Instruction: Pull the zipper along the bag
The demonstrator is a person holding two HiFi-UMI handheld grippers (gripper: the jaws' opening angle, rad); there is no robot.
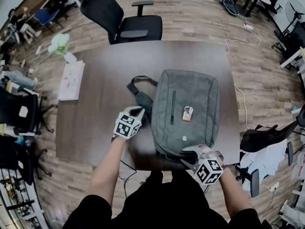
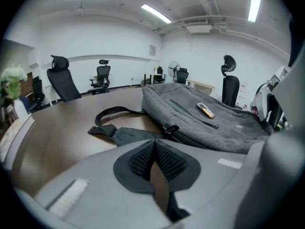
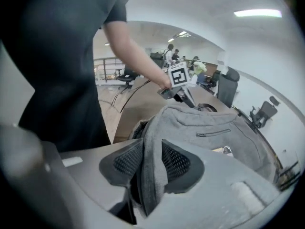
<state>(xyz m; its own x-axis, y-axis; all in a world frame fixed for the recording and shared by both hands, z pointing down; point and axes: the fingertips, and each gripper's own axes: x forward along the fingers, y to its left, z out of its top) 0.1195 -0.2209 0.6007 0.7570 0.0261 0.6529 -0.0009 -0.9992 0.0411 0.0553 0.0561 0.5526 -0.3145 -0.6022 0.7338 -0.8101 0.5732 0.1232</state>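
The dark table (image 1: 95,128) fills the middle of my head view. The grey bag (image 1: 190,94) lies flat on it, right of centre, with its shoulder strap (image 1: 142,98) trailing off the left side. My left forearm rises from the bottom edge, and the left gripper (image 1: 139,110) angles down just beside the bag's left edge, its jaws pressed together on nothing. In the left gripper view, the black zipper pull (image 2: 170,128) sits at the bag's near corner, ahead of the tips. At lower right, the right gripper (image 1: 188,157) tips down onto the bag's near edge and pinches a fold of grey fabric. An orange-and-white tag (image 1: 188,113) lies on the bag; its print is too small to read.
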